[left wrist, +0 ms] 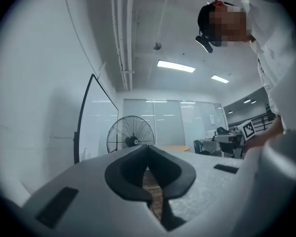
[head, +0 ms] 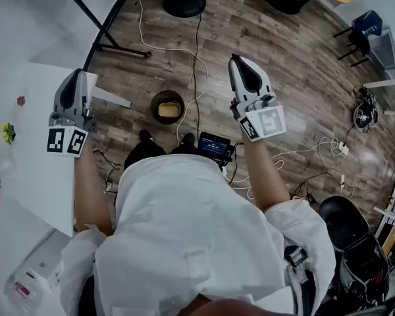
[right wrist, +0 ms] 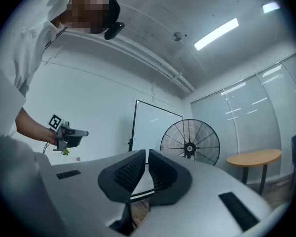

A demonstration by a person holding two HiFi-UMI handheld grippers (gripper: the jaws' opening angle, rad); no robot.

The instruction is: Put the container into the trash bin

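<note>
Container inside trash bin. Jaws of left gripper and right gripper clenched, nothing between. Black-and-white square markers on each.

Left gripper: held out ahead of torso, about level, tips pointing away from body; marker cube at its rear, facing up toward head; jaws closed, black pads meeting at the tips, nothing between. Left forearm: bare, stretched forward from elbow, elbow bent near the side. Right gripper: also out front, well apart from left one, tilted slightly inward, nose a touch up; marker cube at rear; jaws together, ribbed pads side by side with a hairline slit, nothing gripped. Right forearm: bare, angled forward and inward from elbow.
</note>
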